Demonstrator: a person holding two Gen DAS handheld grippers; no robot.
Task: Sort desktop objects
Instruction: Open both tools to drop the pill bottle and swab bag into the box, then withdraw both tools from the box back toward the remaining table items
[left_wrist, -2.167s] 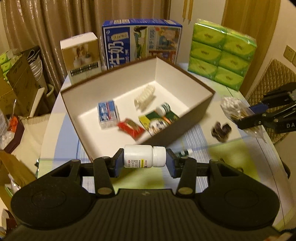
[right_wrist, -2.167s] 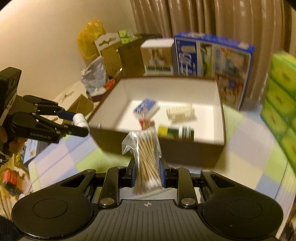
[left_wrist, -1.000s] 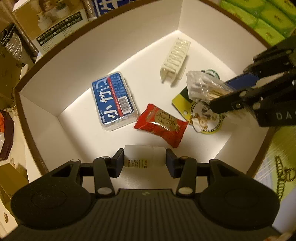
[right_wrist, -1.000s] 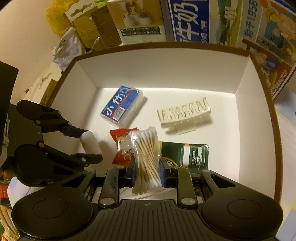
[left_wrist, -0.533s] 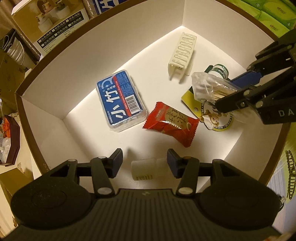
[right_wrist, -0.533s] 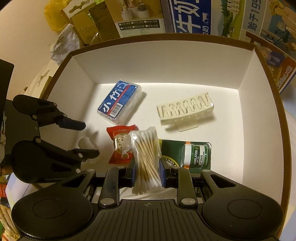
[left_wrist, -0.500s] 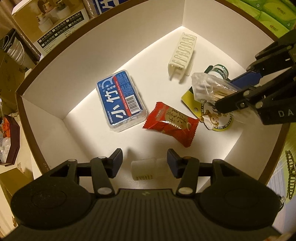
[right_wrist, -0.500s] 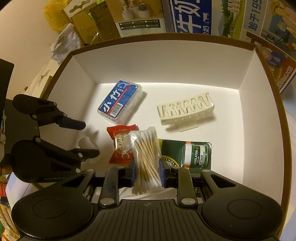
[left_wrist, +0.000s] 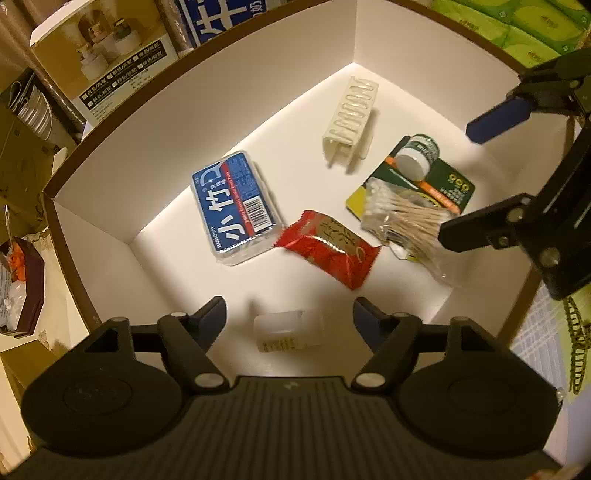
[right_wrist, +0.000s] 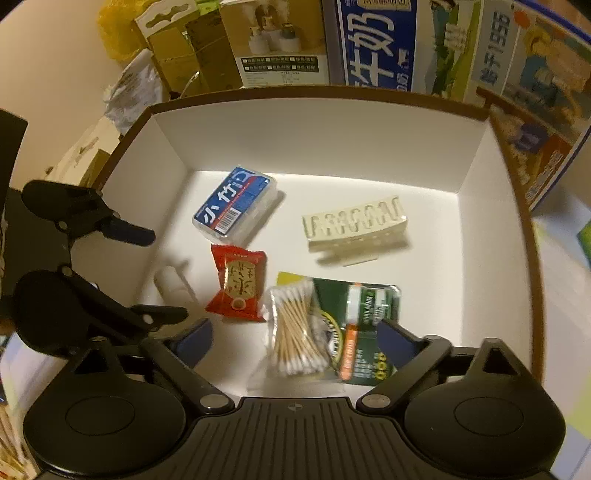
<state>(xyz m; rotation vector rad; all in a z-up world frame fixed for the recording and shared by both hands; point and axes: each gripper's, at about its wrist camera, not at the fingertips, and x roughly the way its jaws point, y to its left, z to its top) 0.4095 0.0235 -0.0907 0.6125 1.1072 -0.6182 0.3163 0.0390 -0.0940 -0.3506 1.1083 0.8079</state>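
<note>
Both grippers hover over the brown box with white walls (left_wrist: 258, 74) (right_wrist: 314, 129). My left gripper (left_wrist: 290, 314) is opening, and the white pill bottle (left_wrist: 288, 330) lies loose on the box floor under its jaws, untouched. In the right wrist view the bottle (right_wrist: 171, 280) shows blurred beside the left gripper (right_wrist: 147, 273). My right gripper (right_wrist: 293, 338) (left_wrist: 476, 173) is opening wide. The cotton swab bag (right_wrist: 295, 332) (left_wrist: 402, 221) rests free on the green balm card (right_wrist: 369, 306) (left_wrist: 417, 170).
Inside the box also lie a blue floss case (left_wrist: 236, 206), a red snack packet (left_wrist: 328, 247) and a cream hair clip (left_wrist: 349, 118). Behind the box stand a blue milk carton (right_wrist: 376, 40), a beige carton (left_wrist: 99, 55) and green tissue packs (left_wrist: 517, 26).
Both grippers have let go and spread their jaws. The white bottle dropped to the box floor. The swab bag fell onto the green card.
</note>
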